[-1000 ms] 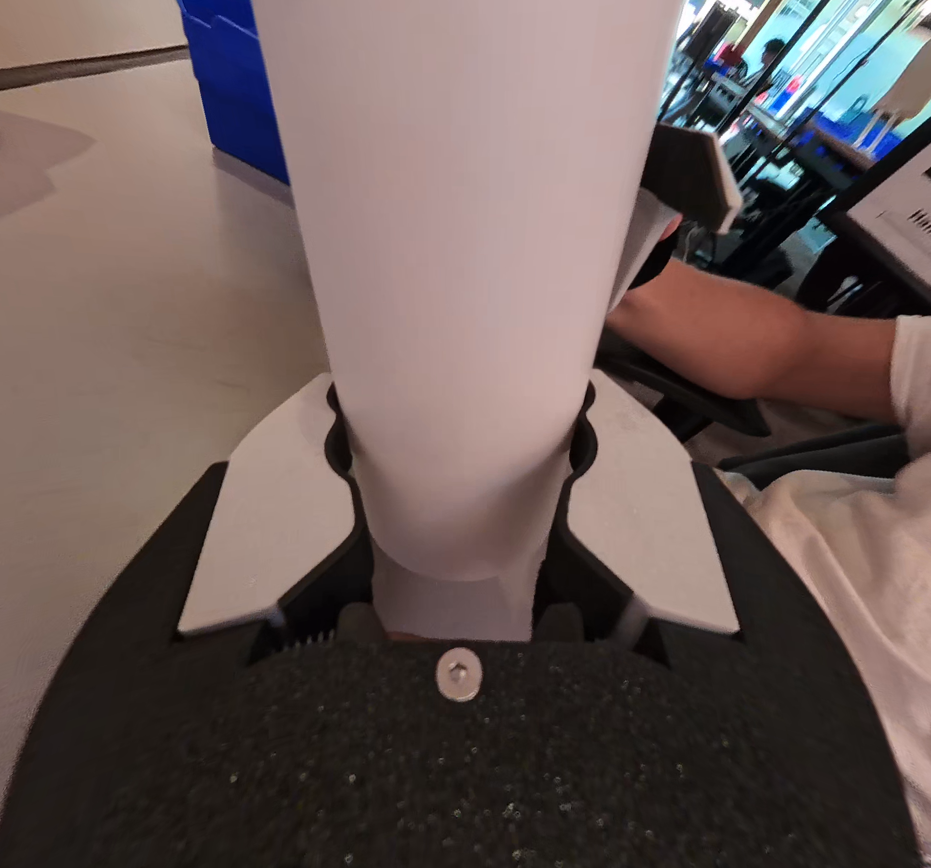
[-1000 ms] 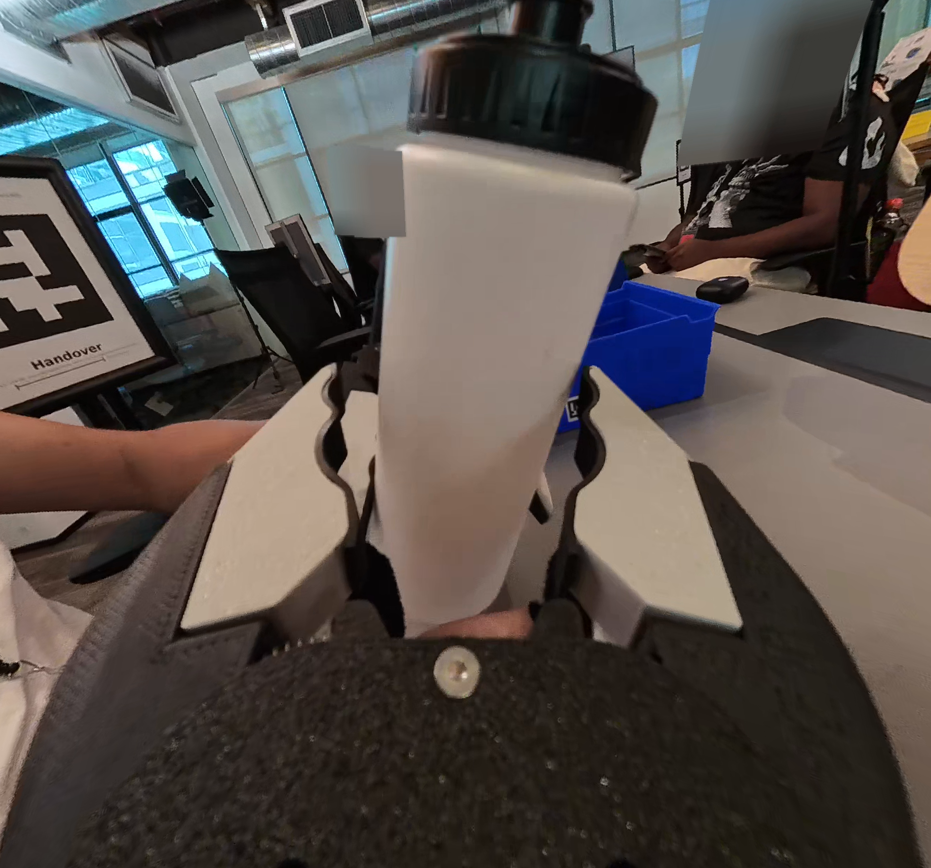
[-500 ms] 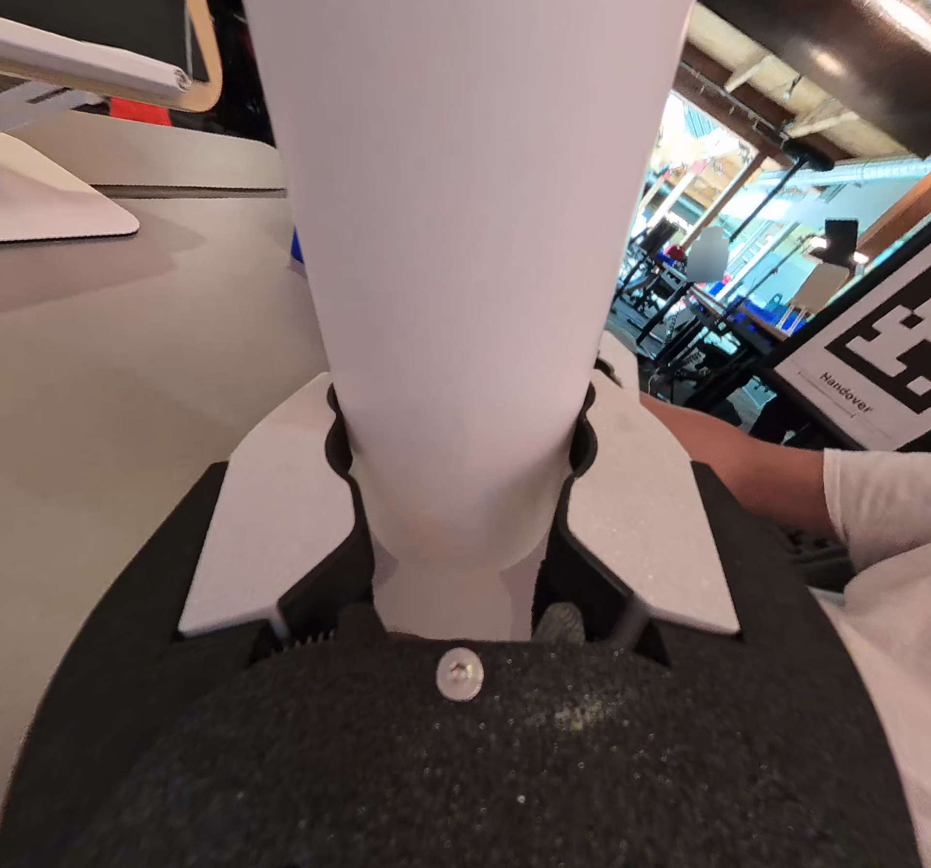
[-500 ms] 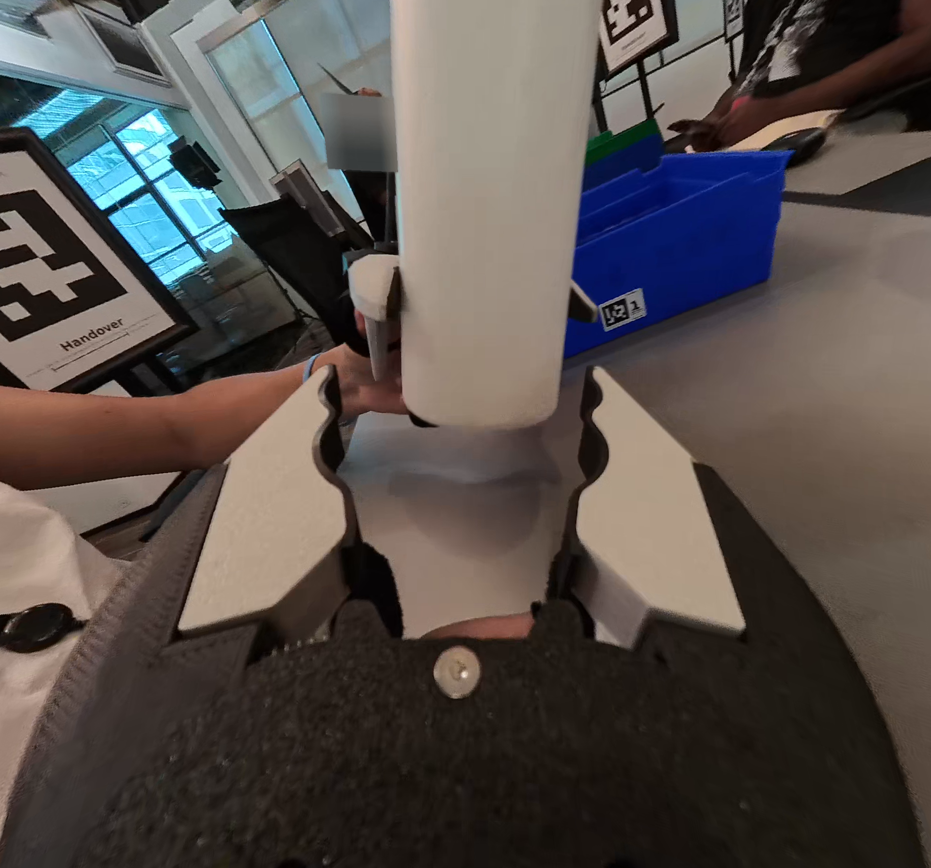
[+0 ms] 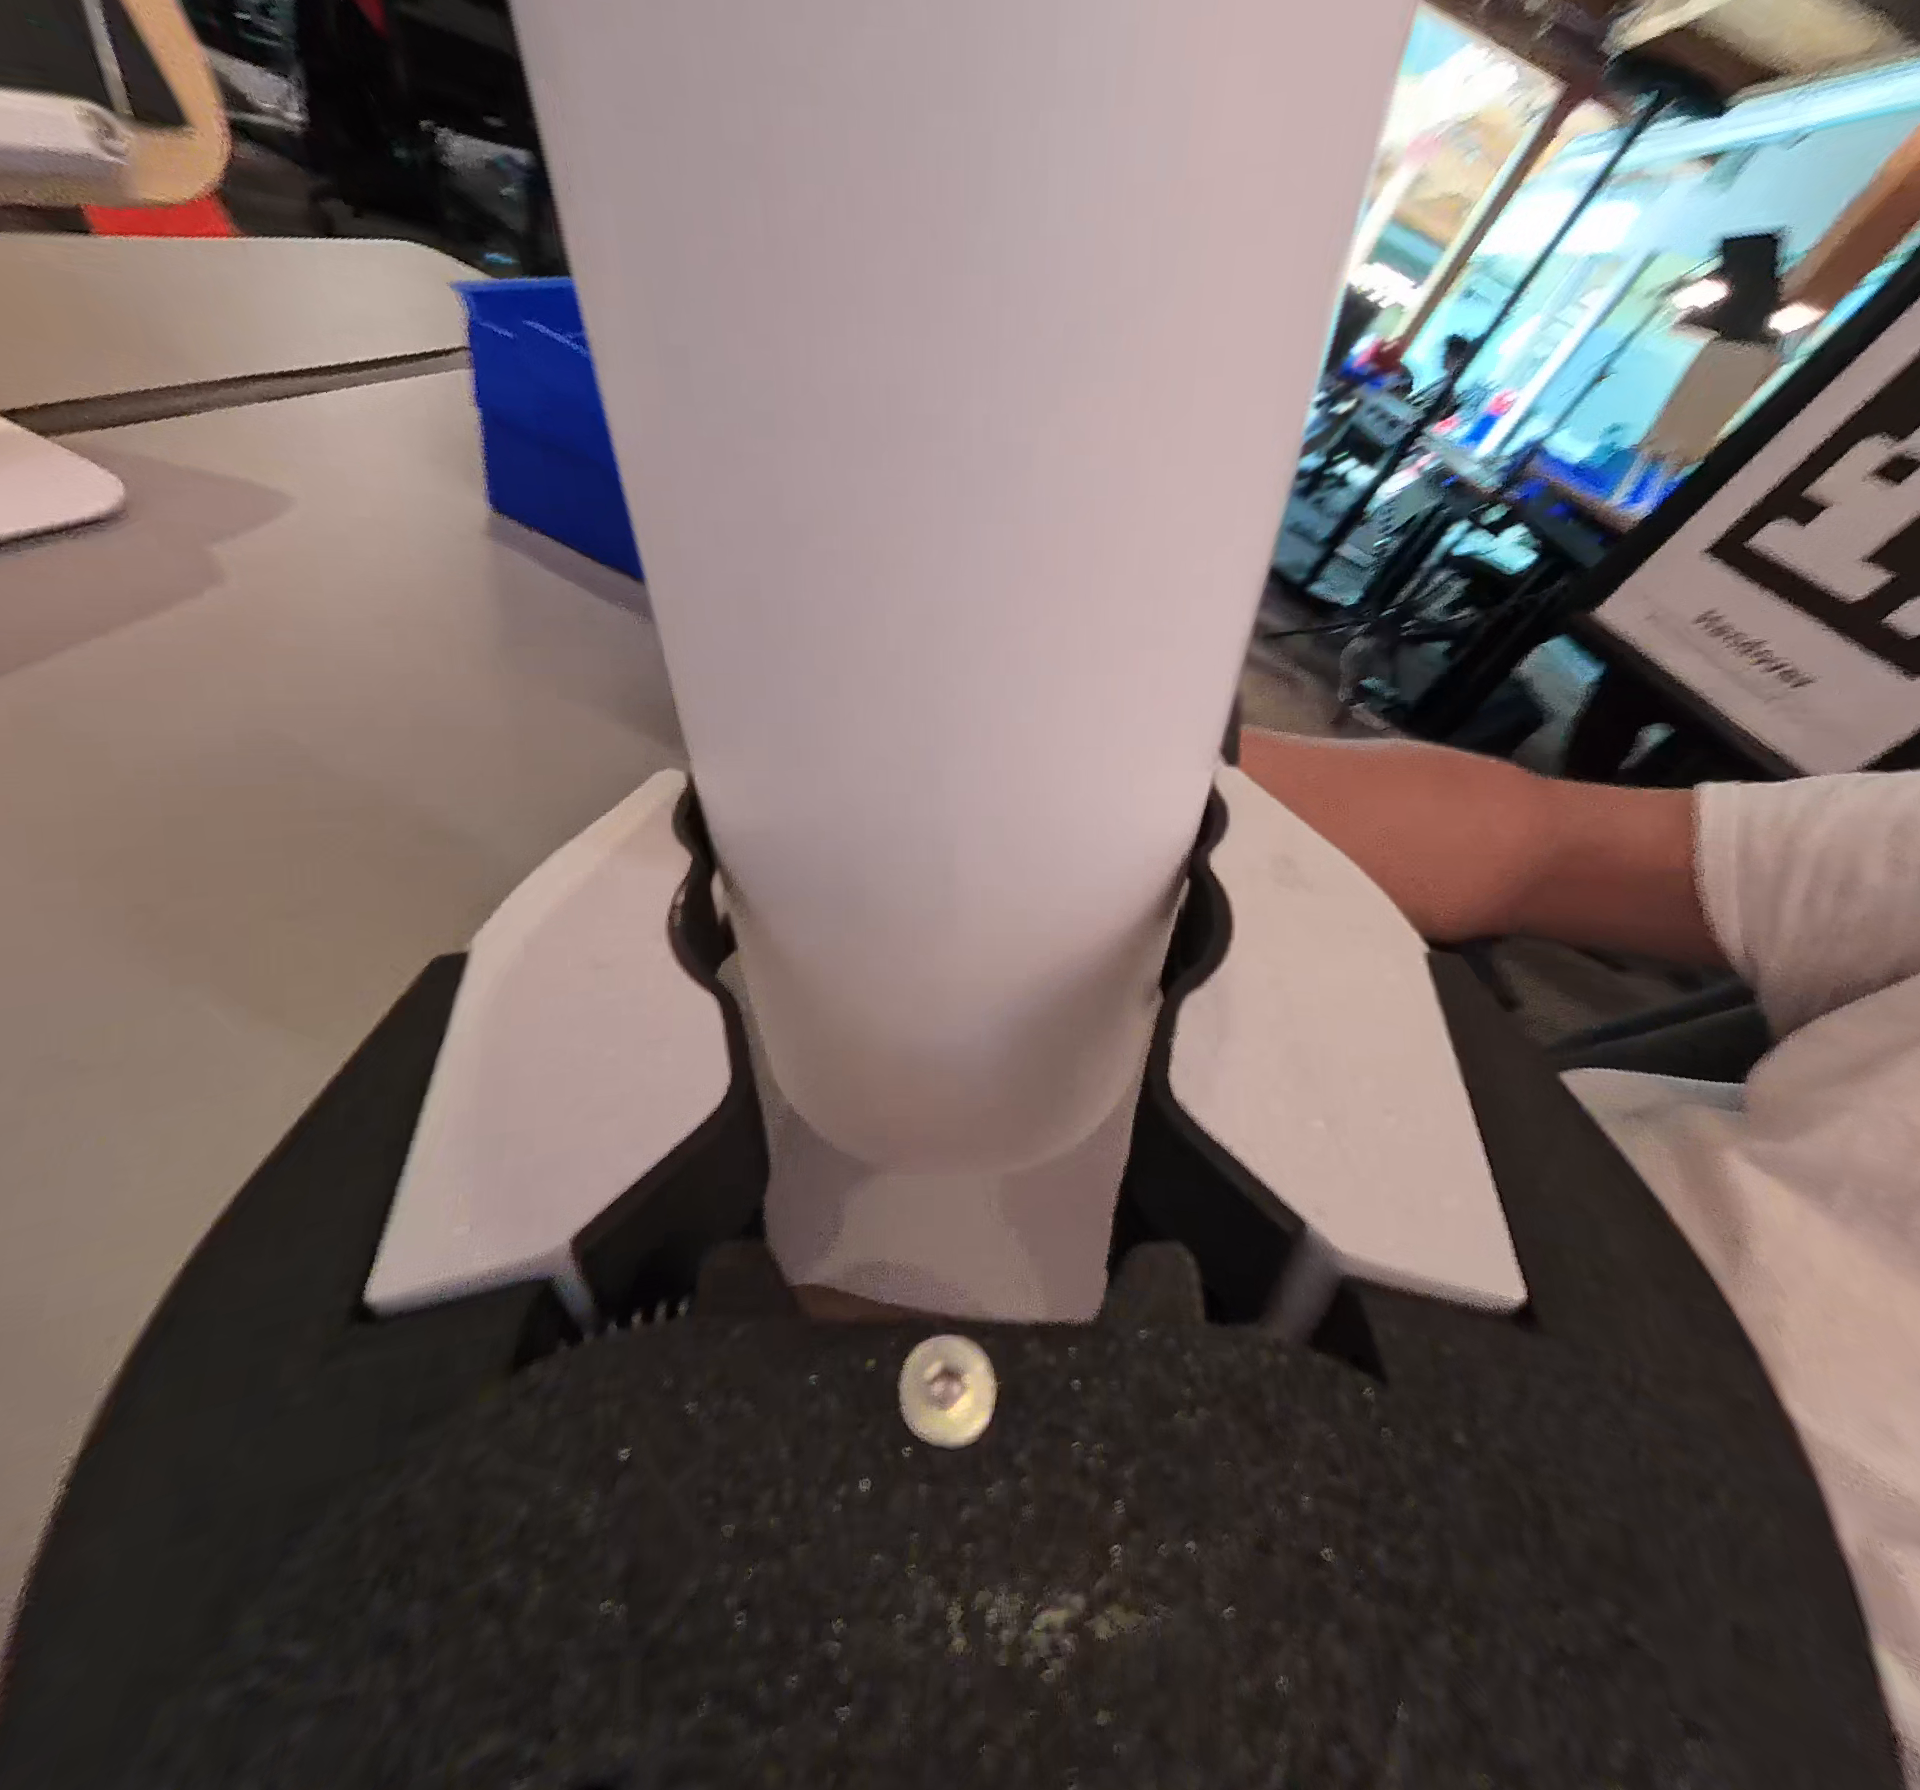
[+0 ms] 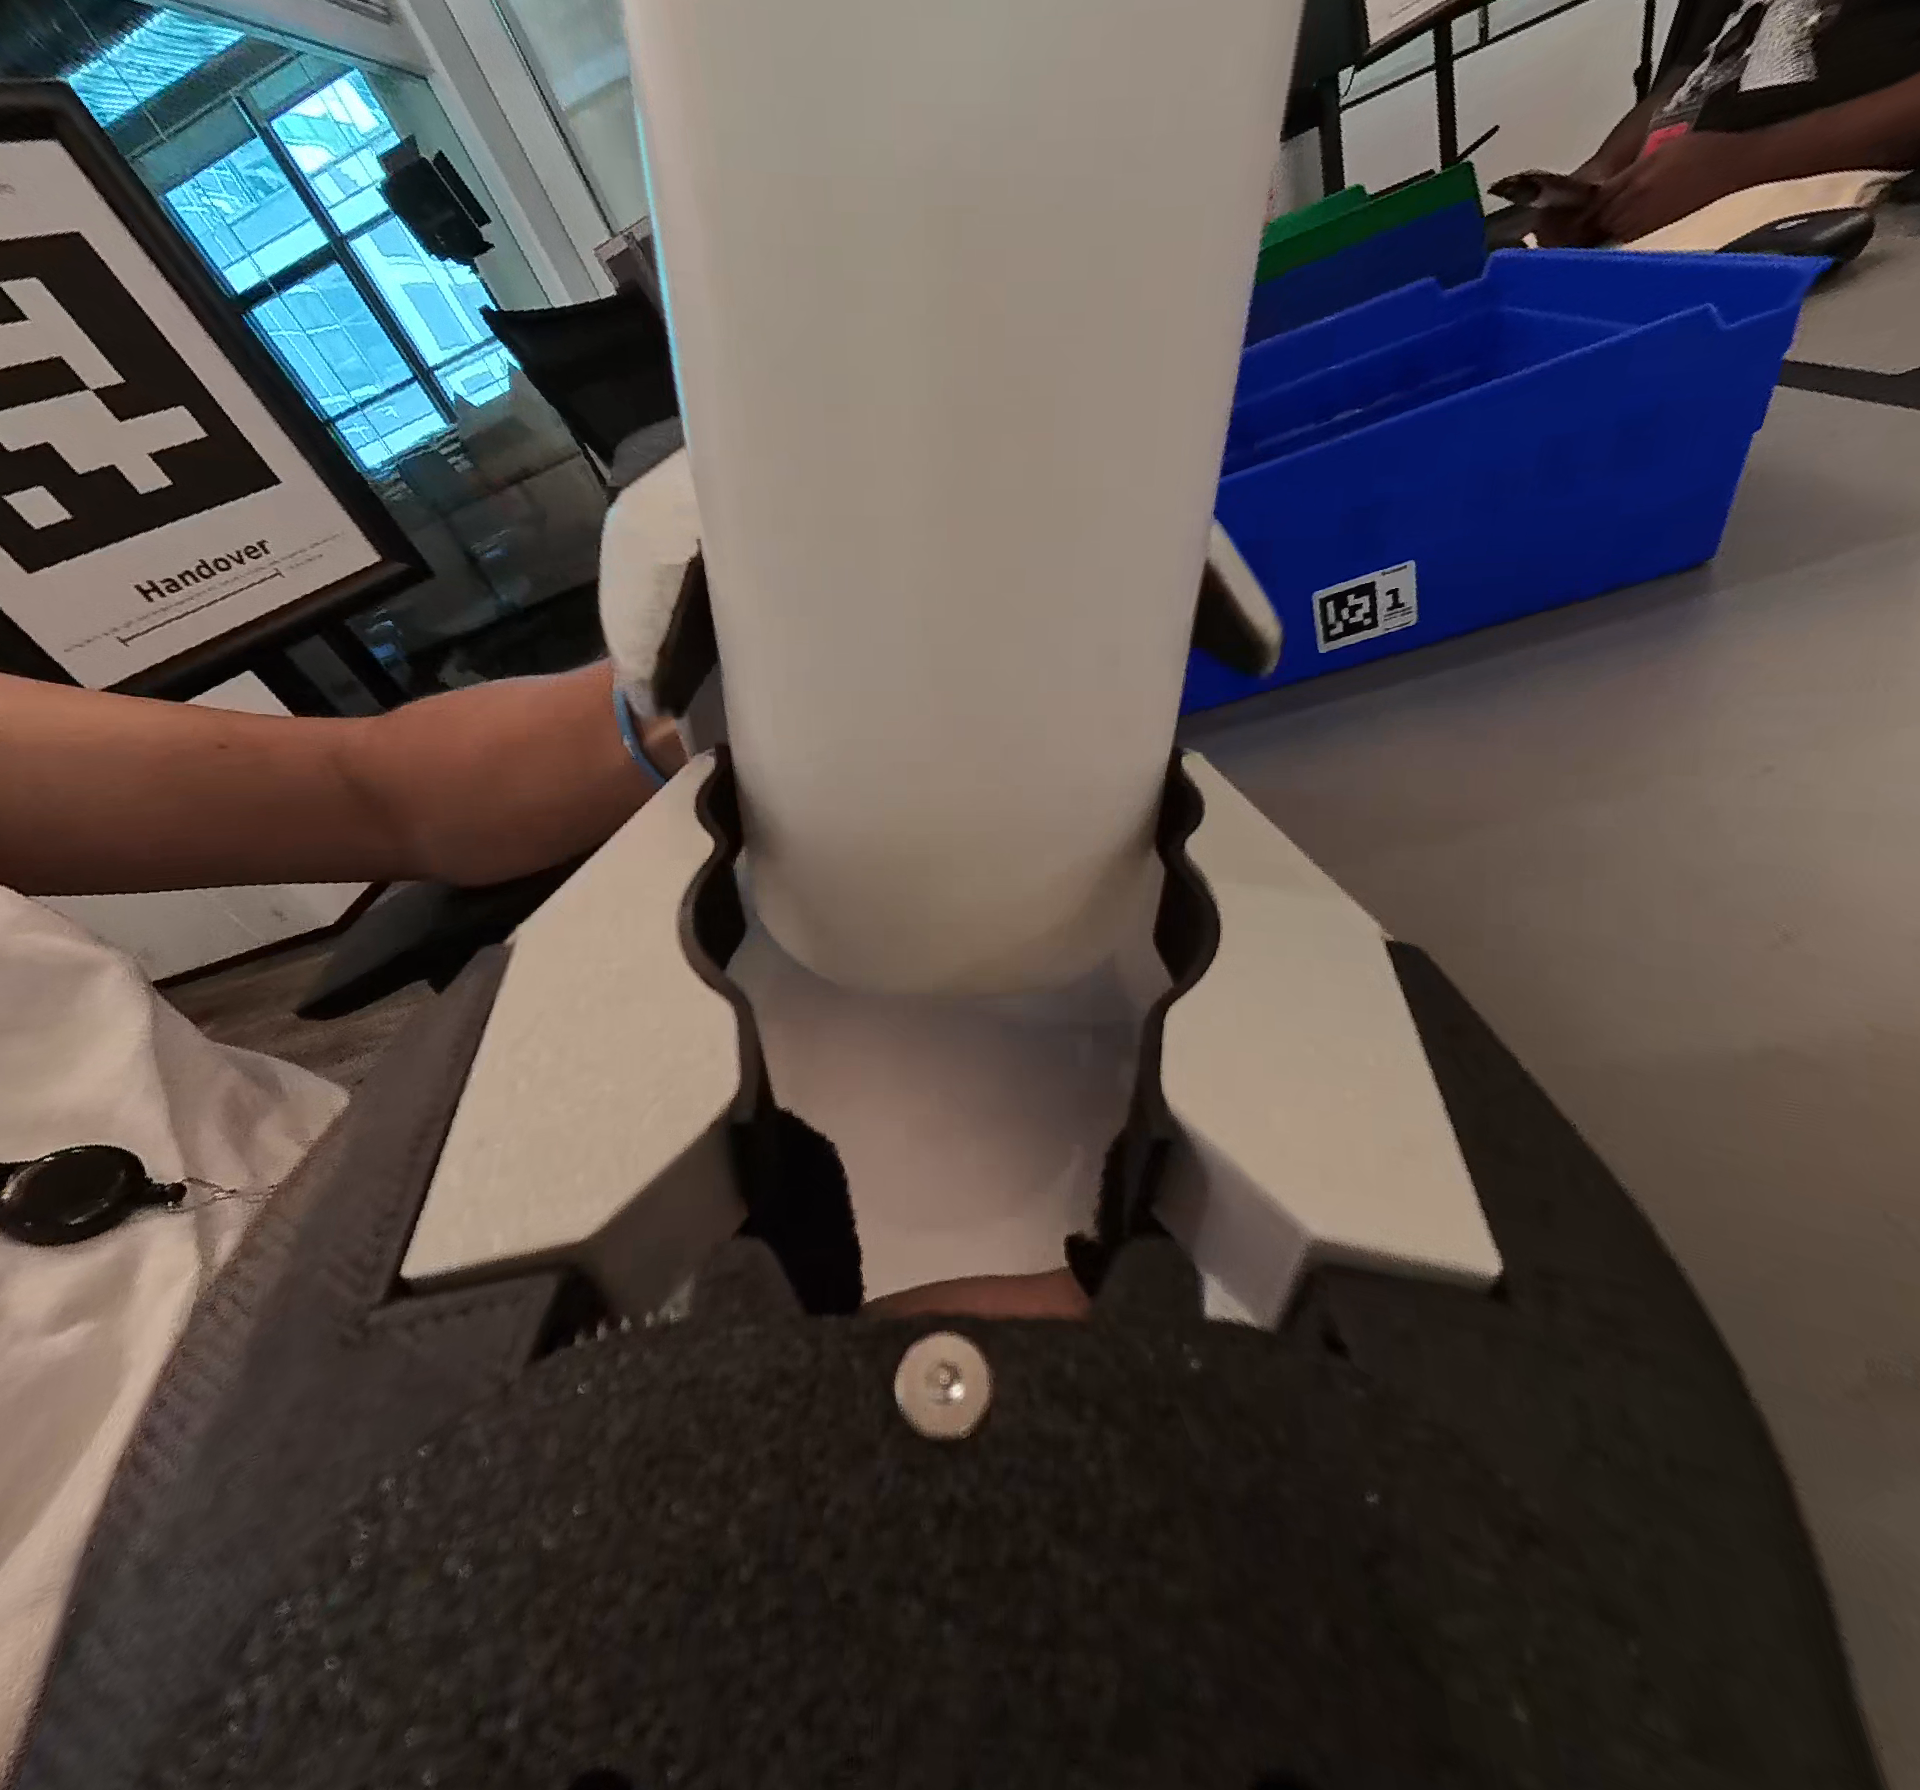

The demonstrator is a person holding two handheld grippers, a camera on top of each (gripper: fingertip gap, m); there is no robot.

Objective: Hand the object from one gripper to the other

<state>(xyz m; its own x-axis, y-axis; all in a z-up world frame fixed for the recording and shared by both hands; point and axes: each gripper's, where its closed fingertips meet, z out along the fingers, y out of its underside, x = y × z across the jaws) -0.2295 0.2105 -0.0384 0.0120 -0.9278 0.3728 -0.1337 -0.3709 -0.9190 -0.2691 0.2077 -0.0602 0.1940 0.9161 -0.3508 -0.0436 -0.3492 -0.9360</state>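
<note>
One white bottle (image 5: 956,493), two grippers: left gripper (image 5: 948,867) clamps it, right gripper (image 6: 951,867) flanks it.

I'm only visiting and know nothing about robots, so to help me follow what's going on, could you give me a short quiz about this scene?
1. True or false: the left tool is clamped on the white bottle.
2. What colour is the bin standing on the table? A red, B blue, C yellow.
3. Fill the gap: in the right wrist view, the bottle's lower end sits between the two ___ of the right tool.

Key: 1 true; 2 B; 3 fingers.
</note>
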